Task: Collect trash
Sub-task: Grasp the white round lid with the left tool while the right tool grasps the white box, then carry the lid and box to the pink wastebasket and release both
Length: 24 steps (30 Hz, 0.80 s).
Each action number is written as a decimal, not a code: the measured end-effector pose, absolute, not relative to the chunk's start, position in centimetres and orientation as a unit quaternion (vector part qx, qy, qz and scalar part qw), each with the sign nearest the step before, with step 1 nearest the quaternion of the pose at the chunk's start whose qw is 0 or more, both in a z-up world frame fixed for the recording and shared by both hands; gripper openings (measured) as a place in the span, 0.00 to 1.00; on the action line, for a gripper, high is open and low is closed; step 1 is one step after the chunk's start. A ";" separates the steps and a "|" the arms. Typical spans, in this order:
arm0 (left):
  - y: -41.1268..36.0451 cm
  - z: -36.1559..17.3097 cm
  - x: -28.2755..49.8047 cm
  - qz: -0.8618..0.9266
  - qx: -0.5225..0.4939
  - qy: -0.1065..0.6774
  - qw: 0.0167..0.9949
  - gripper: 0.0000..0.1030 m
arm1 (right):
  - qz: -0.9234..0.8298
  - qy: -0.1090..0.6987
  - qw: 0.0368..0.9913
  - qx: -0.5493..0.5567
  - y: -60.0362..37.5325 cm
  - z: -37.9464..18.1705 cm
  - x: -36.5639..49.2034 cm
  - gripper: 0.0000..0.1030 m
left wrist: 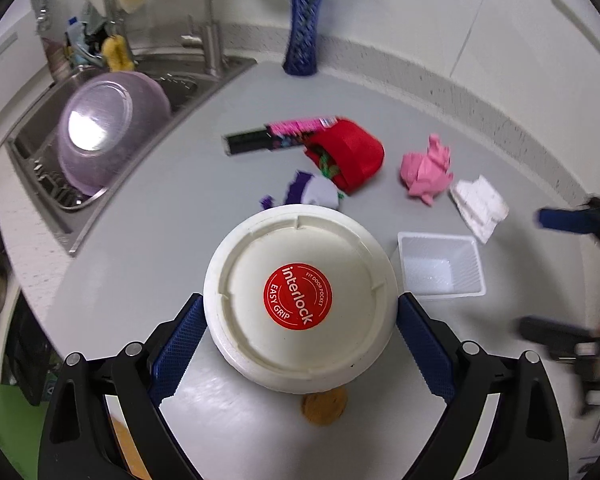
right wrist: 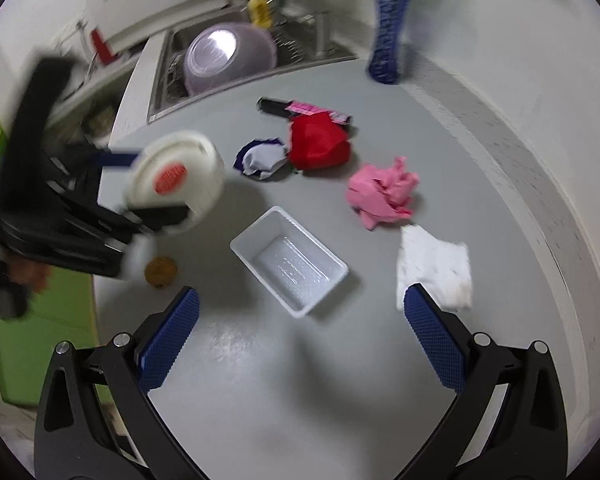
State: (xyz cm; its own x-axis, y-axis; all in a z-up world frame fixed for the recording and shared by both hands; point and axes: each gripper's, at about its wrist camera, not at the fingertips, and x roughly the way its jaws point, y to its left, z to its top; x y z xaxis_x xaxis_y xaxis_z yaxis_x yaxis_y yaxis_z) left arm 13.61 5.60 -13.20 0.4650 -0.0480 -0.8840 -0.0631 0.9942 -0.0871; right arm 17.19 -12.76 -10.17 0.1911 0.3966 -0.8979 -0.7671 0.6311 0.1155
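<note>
White lidded tub (left wrist: 300, 300) clamped in left claw (left wrist: 300, 312) by its sides, lifted off table (left wrist: 240, 432). Rigid, smooth, likely light; hold under the lid rim. Right claw (right wrist: 300, 316) spread, empty. Pink wad (right wrist: 382, 192) at 1 o'clock: soft, pinch mid-bulk.

A round red sticker (left wrist: 298, 296) on the white round plastic lid (left wrist: 300, 300) reads "interlock", "EASY GRIP" and "FIT DOOR POCKET".
</note>
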 end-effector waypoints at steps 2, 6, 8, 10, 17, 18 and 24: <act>6.0 -12.1 13.1 0.010 -0.056 0.511 0.858 0.88 | 0.403 0.505 0.733 -0.213 -11.4 -11.5 17.7 0.97; 6.9 -10.1 12.0 0.019 -0.065 0.499 0.864 0.88 | 0.426 0.500 0.703 -0.272 -9.1 -13.9 18.3 0.97; 7.3 -9.5 11.4 0.026 -0.070 0.494 0.866 0.88 | 0.435 0.495 0.686 -0.309 -7.9 -15.2 18.5 0.90; 7.8 -9.2 10.9 0.031 -0.077 0.491 0.867 0.88 | 0.443 0.498 0.666 -0.335 -7.0 -16.3 18.7 0.70; 9.4 -8.6 8.8 0.049 -0.094 0.486 0.868 0.88 | 0.443 0.498 0.670 -0.328 -6.8 -15.7 19.1 0.43; 9.6 -8.5 8.4 0.051 -0.098 0.485 0.868 0.88 | 0.441 0.498 0.674 -0.322 -7.1 -15.3 19.2 0.42; 10.5 -7.8 5.6 0.065 -0.111 0.476 0.870 0.88 | 0.430 0.478 0.725 -0.246 -8.6 -10.5 17.6 0.41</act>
State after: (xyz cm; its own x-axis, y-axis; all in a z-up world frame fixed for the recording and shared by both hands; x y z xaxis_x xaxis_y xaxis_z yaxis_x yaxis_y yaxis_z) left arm 5.60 10.52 -7.85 0.5376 0.0072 -0.8432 -0.2188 0.9669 -0.1312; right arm 17.55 -8.64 -10.52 0.1734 0.3885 -0.9050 -0.8588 0.5095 0.0542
